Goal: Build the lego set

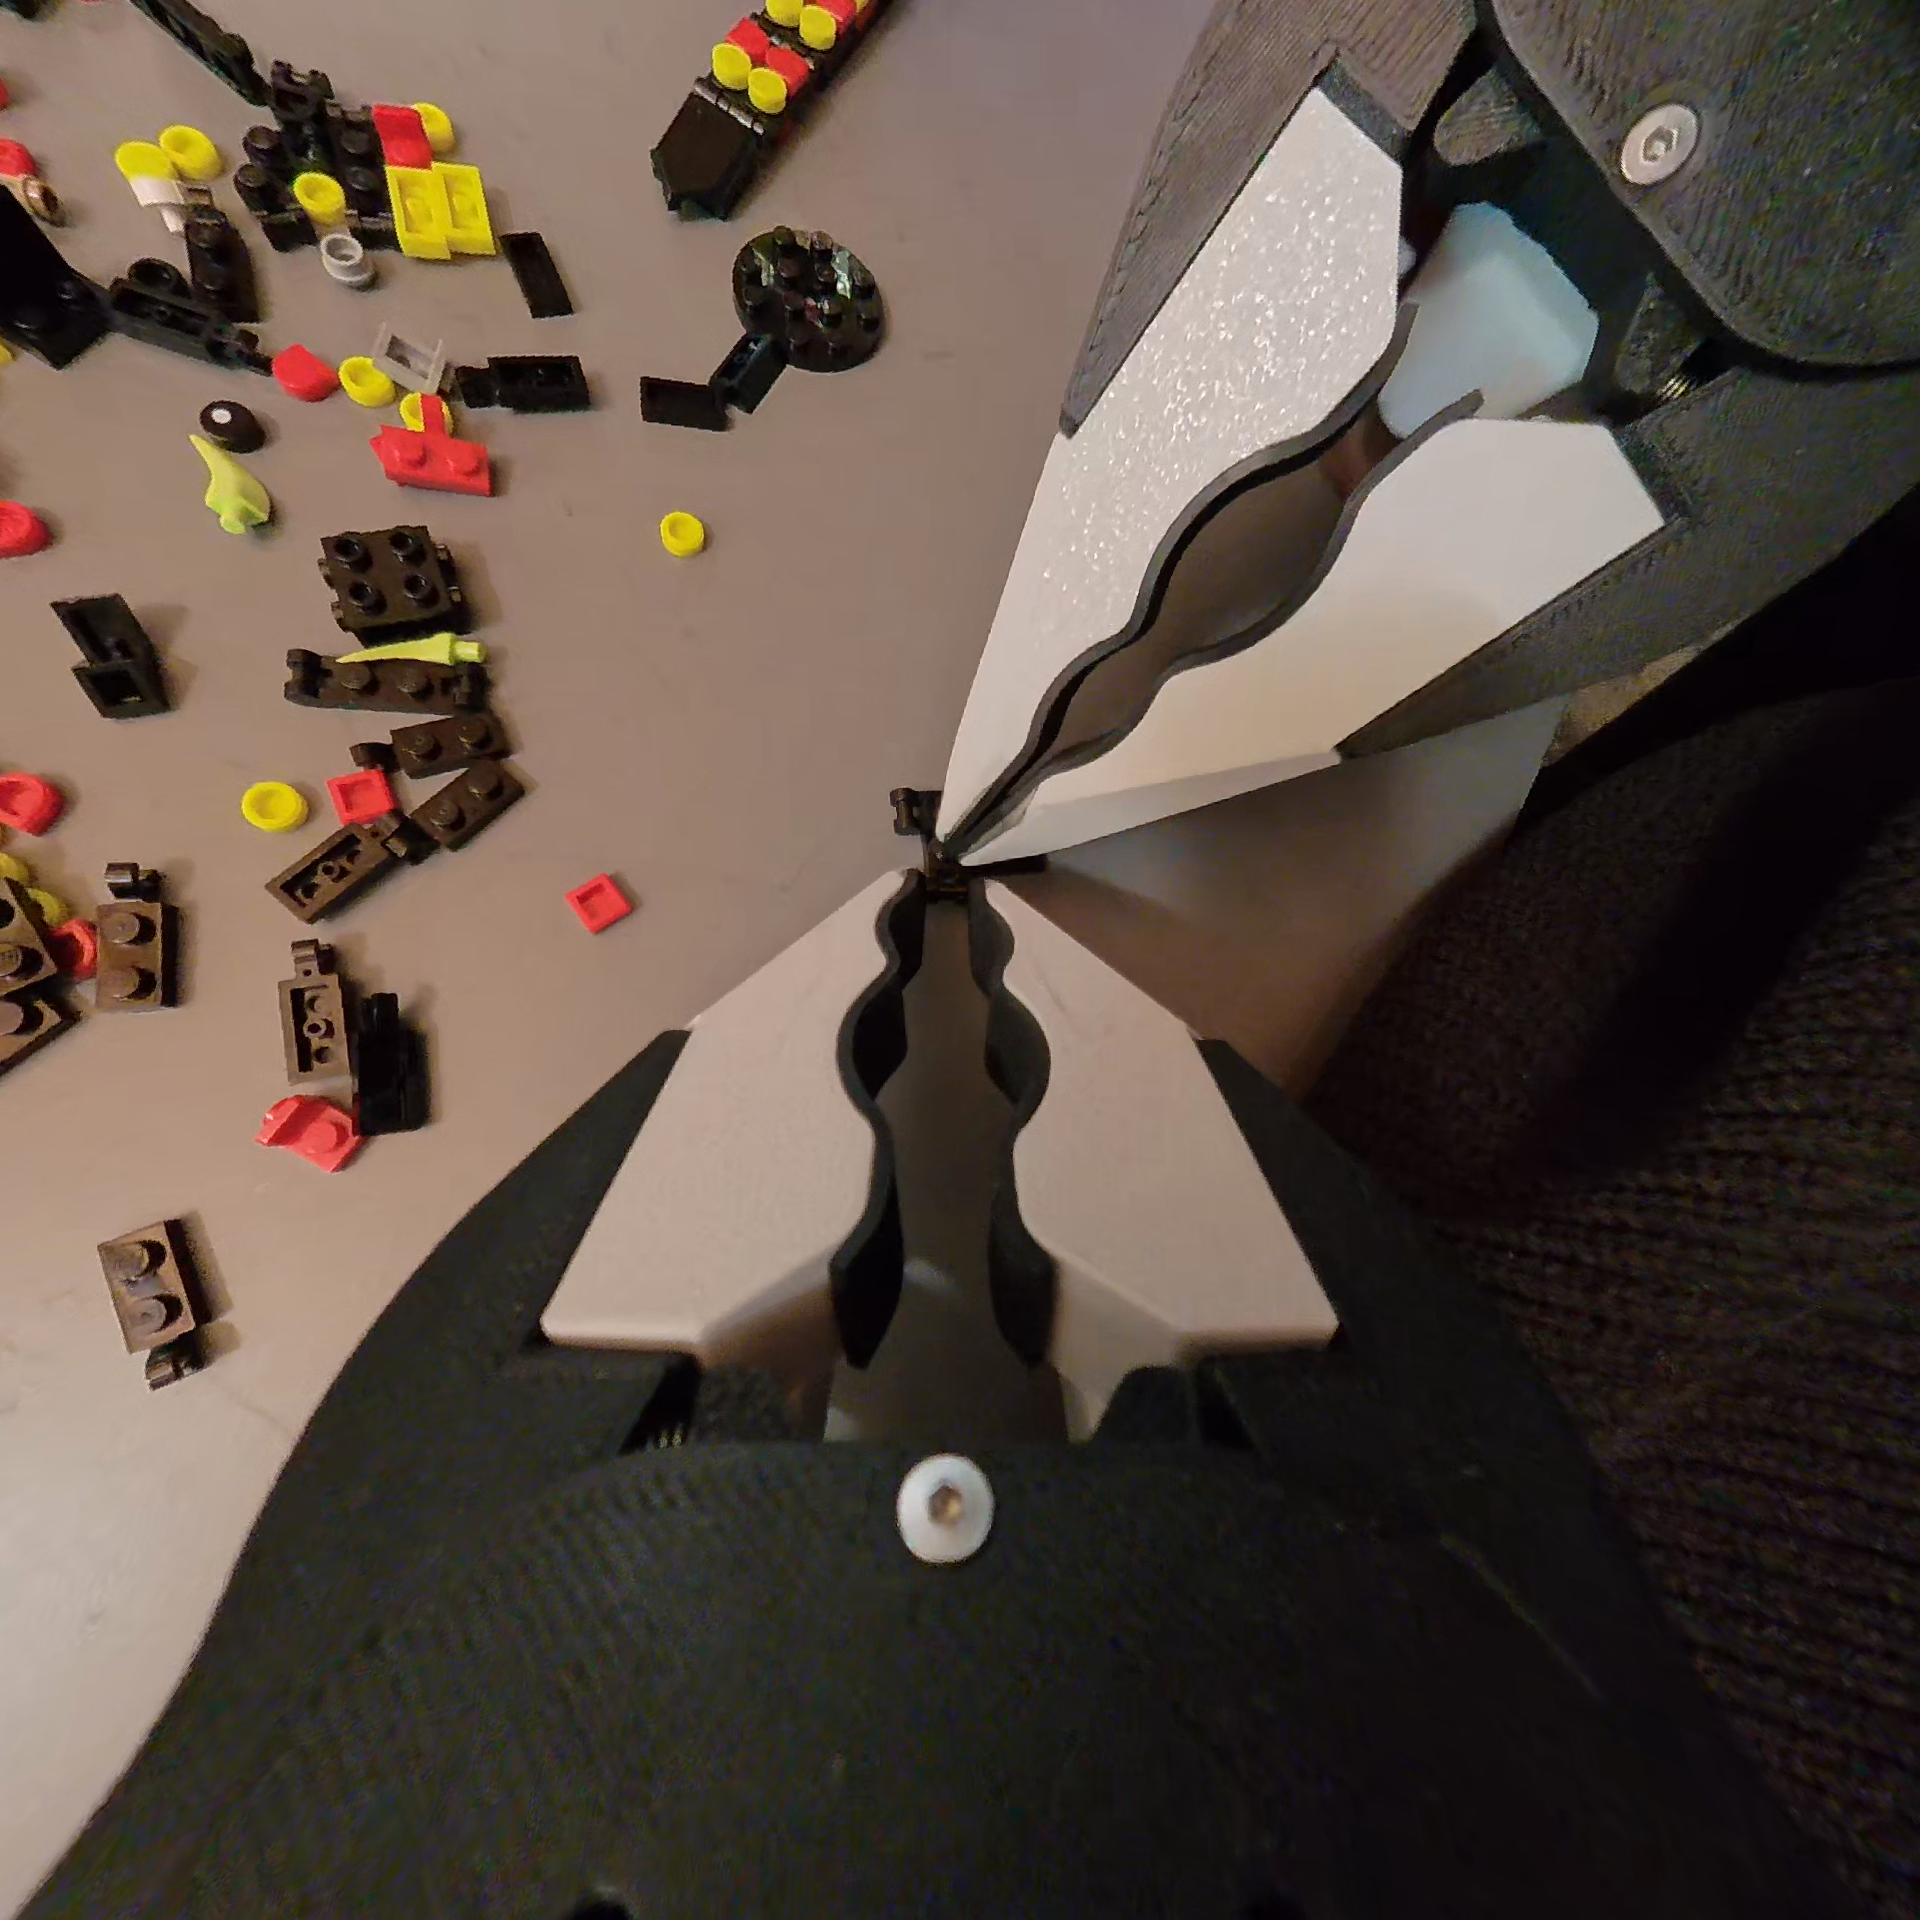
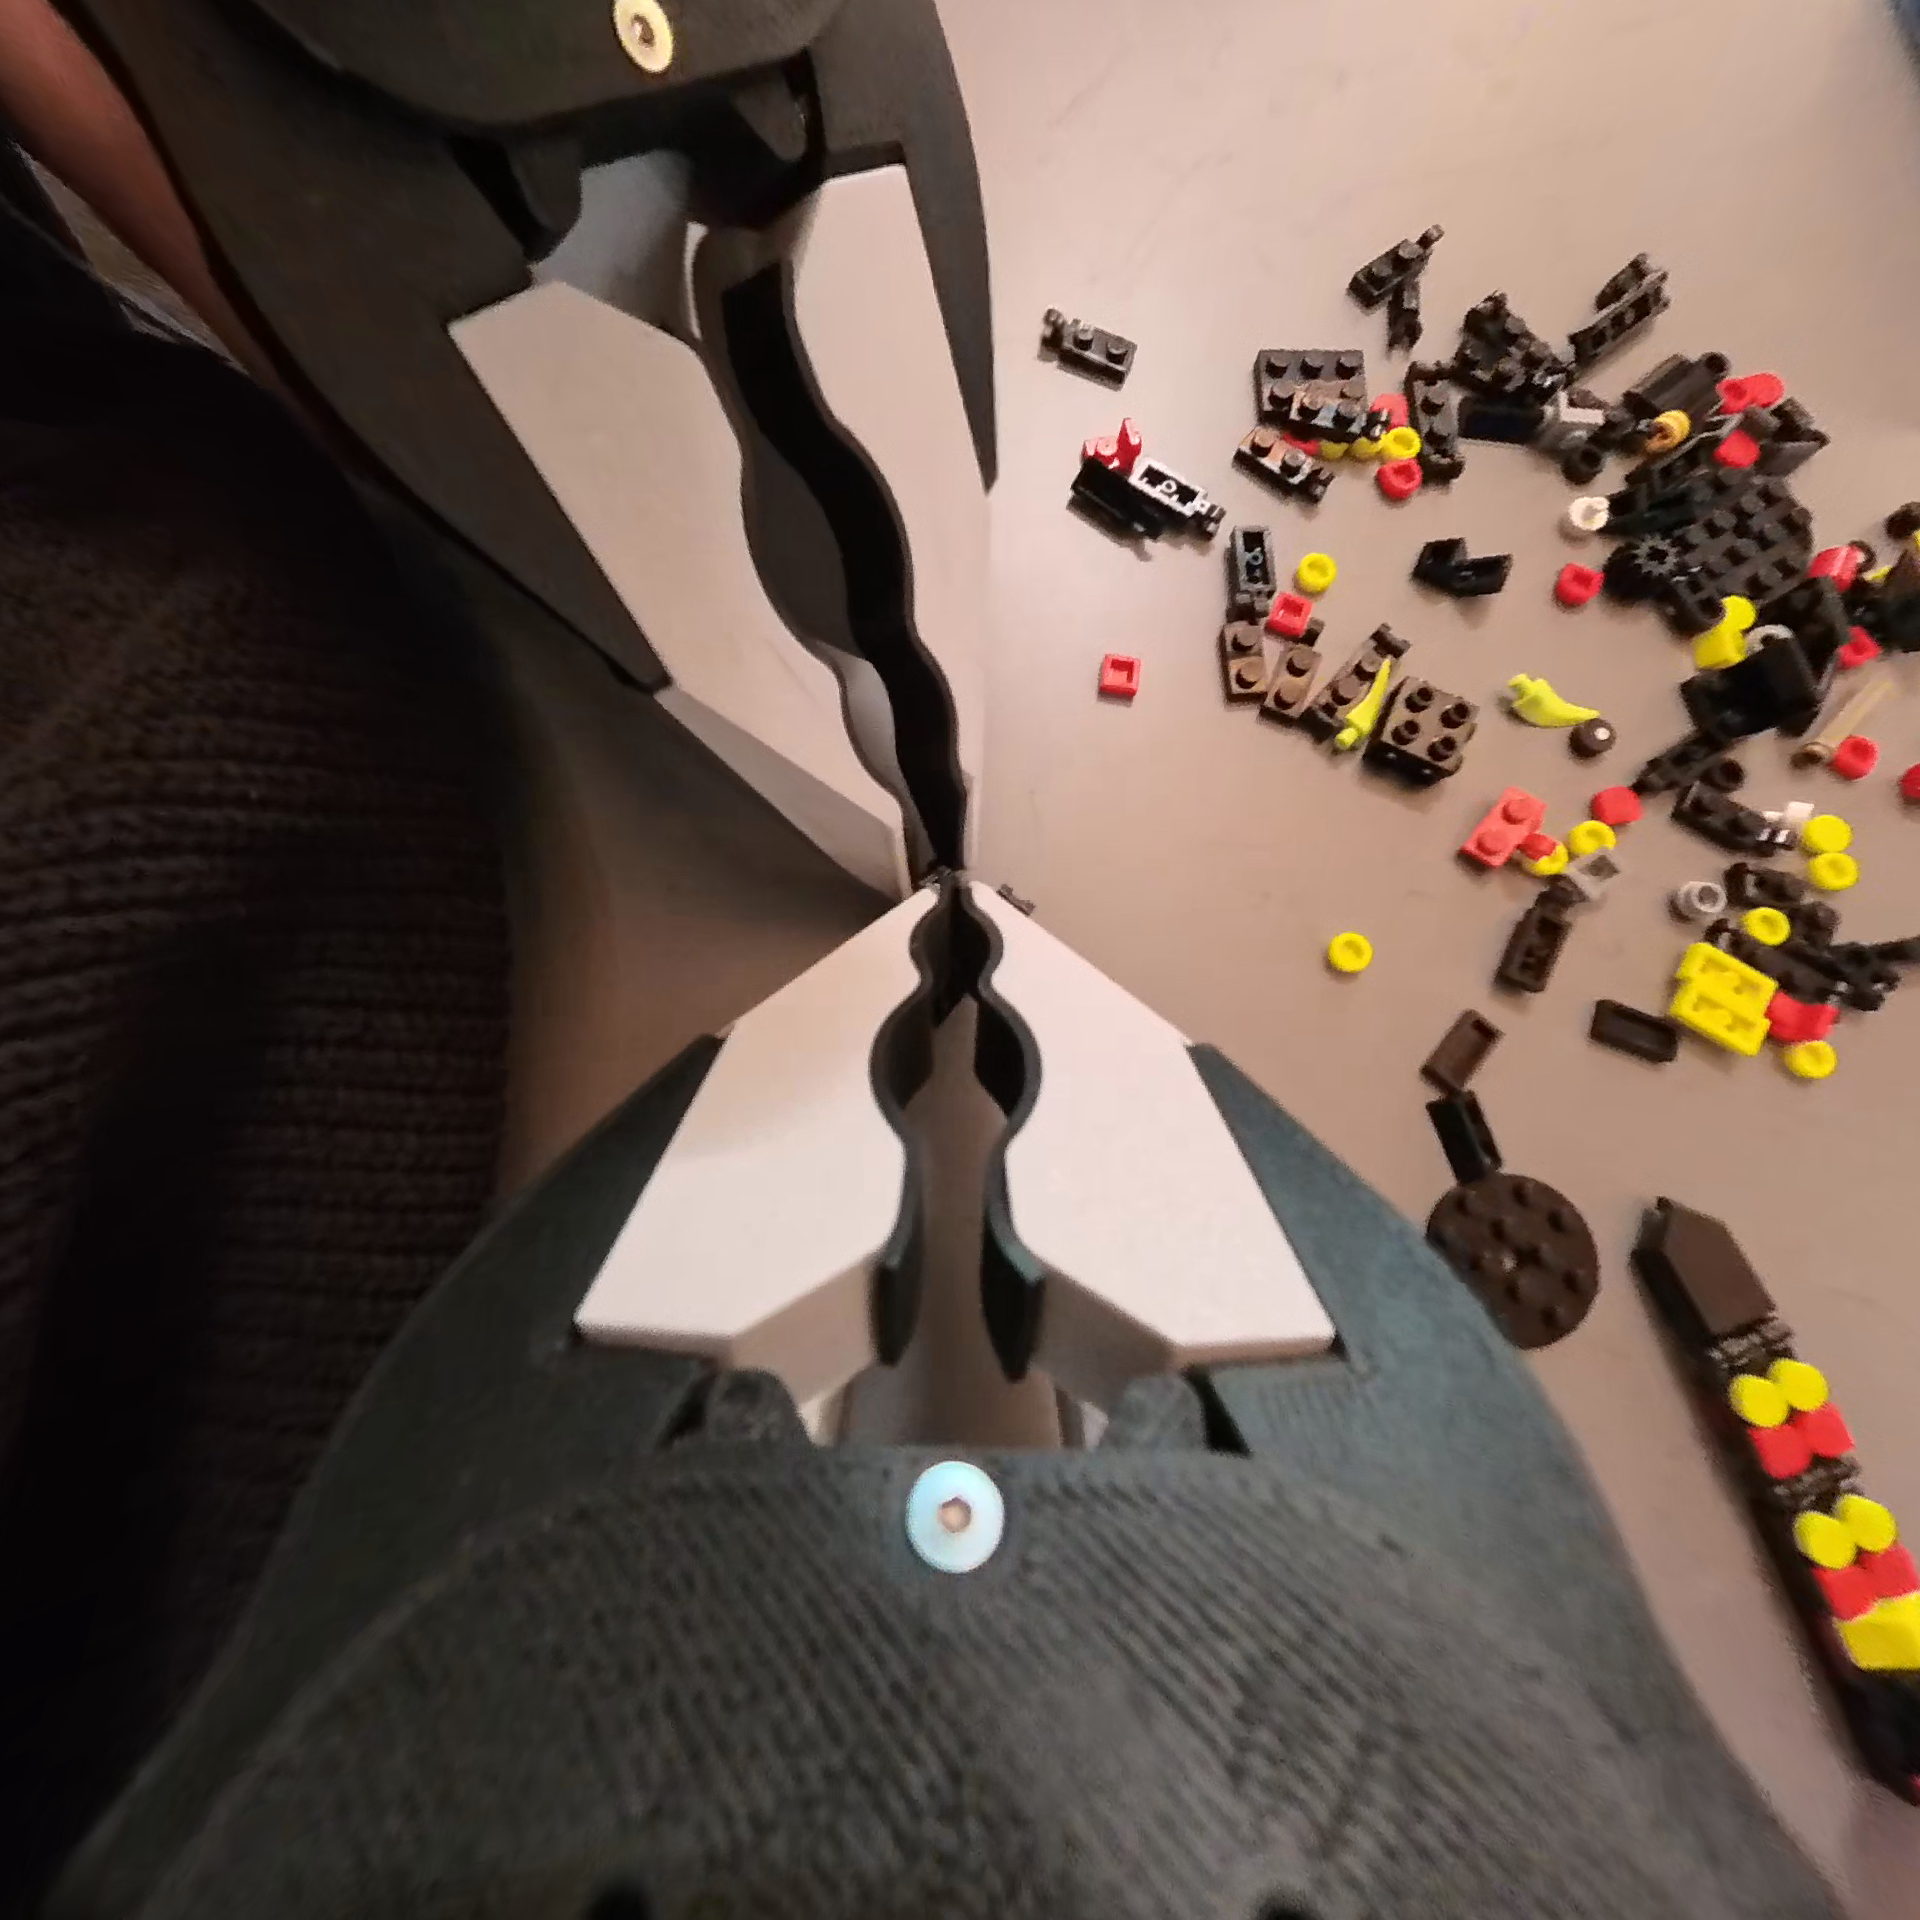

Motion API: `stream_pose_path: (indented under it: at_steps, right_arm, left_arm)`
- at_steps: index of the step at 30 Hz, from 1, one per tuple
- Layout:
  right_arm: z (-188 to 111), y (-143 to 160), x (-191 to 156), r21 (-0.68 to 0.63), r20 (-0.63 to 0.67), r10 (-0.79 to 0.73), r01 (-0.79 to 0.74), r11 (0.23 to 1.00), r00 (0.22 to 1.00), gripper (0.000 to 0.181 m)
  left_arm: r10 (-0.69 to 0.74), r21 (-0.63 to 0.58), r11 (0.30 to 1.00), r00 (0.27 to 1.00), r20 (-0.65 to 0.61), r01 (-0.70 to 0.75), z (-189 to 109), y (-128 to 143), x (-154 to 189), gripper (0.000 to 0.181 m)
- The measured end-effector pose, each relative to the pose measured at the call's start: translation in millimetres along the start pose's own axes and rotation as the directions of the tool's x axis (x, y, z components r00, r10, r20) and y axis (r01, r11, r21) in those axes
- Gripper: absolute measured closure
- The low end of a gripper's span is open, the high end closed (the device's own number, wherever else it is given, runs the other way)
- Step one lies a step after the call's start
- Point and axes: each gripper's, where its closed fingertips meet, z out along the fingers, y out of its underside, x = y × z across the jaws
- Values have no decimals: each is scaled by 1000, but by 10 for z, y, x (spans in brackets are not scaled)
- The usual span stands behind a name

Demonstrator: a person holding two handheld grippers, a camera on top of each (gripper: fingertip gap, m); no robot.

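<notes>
In the left wrist view my left gripper [image 1: 943, 883] is shut on a small black lego piece [image 1: 943, 885] and holds it above the grey table [image 1: 727, 675]. My right gripper [image 1: 943, 840] comes in from the upper right. Its tips are closed on a black clip piece [image 1: 910, 810] that joins the piece in the left gripper. In the right wrist view my right gripper [image 2: 951, 896] meets the left gripper [image 2: 940, 864] tip to tip, and a bit of the black clip piece [image 2: 1014, 900] sticks out beside the right finger.
Loose black, red and yellow bricks lie scattered on the table. Among them are a black round plate [image 1: 810, 301] [image 2: 1512, 1273], a long black assembly with yellow and red studs [image 1: 769, 73] [image 2: 1787, 1455], and a red tile [image 1: 600, 902]. A person's dark knitted sleeve [image 1: 1662, 1143] is close by. From either gripper's tips it is about 6 centimetres to the red tile [image 1: 600, 902]. It is also in sight in the right wrist view [image 2: 1118, 671].
</notes>
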Motion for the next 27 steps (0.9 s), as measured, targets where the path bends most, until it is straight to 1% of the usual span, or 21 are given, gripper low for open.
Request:
stream_pose_path:
  at_steps: [8, 13, 18, 22, 27]
  right_arm:
    - [-4, 9, 3, 3, -1, 14, -14, 1000, 1000, 181]
    - [-8, 22, 1, 0, 5, 51, -51, 999, 999, 181]
    - [-12, 35, -3, -5, -18, 52, -53, 999, 998, 181]
    - [-14, 44, -9, -15, -39, 55, -55, 998, 998, 181]
    - [-16, 50, -11, -6, -57, 86, -87, 996, 995, 181]
  left_arm:
    - [-5, 6, 1000, 1000, -6, 5, 5, -5, 4, 176]
    - [-3, 10, 1000, 1000, -1, 3, 8, -14, 12, 176]
    - [-8, 13, 1000, 1000, 8, 8, 8, -22, 18, 177]
    - [-8, 14, 1000, 1000, 27, 8, 12, -24, 24, 177]
    - [-2, 21, 1000, 996, 84, 1, 19, -30, 28, 178]
